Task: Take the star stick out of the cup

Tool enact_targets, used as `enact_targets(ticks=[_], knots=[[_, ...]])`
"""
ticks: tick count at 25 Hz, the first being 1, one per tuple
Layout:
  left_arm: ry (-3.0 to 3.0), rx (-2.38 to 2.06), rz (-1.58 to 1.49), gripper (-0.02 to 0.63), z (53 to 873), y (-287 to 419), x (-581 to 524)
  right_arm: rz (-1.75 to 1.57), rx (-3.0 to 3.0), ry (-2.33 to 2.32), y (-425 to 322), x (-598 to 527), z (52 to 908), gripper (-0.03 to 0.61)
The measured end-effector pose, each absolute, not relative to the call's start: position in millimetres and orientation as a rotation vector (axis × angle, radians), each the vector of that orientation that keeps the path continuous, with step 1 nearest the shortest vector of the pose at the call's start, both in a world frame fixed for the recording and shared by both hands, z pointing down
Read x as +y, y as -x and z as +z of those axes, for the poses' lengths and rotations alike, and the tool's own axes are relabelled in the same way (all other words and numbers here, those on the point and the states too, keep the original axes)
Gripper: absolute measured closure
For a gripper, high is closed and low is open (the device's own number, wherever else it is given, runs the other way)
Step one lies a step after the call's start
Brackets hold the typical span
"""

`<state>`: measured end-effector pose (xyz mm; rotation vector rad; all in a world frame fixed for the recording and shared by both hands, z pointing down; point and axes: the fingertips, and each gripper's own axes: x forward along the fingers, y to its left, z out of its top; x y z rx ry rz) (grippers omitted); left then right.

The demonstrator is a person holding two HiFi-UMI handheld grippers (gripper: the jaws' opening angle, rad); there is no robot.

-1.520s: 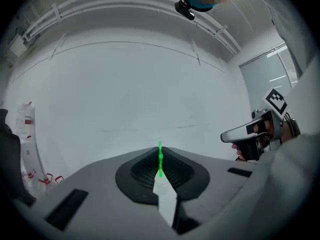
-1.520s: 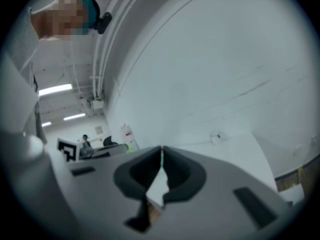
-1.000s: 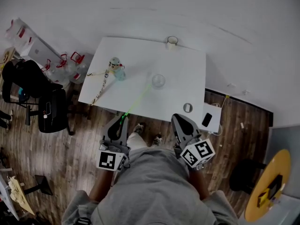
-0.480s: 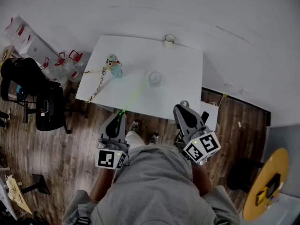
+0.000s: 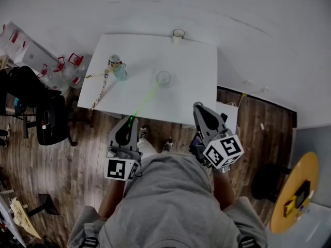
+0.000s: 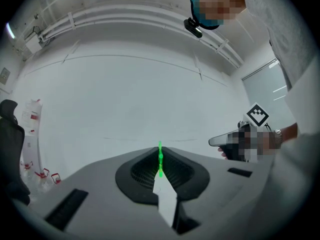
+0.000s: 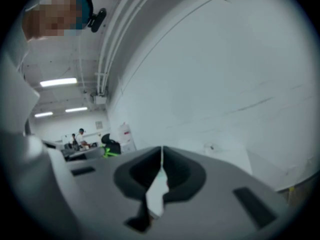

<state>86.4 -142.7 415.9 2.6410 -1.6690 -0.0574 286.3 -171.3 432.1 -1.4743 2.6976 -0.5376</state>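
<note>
Holds the star stick in the left gripper, jaws nearly together and pinching the thin green shaft at its near end. In the left gripper view, shows the green shaft running straight out from between the two pads. Slants the stick from the near left up toward the far right, over the near edge of the table. Reaches with its far end to the clear cup, upright near the middle of the table; cannot tell from the head view whether the tip is inside the cup or just beside its rim.

Carries the right gripper with jaws pressed together and nothing between them, off the near right edge of the table, apart from the cup.

Elsewhere on the table: a small pale-blue bottle with a strap at far left, a white roll at the far edge. Left of the table, on the wooden floor, a black chair.
</note>
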Motion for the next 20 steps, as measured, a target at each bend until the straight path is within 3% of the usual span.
enact_targets(ticks=[20], knots=[[-2.633, -1.671, -0.045, 0.571, 421, -91, -156, -0.564, 2.713, 1.489, -292, -195, 436, 0.543]])
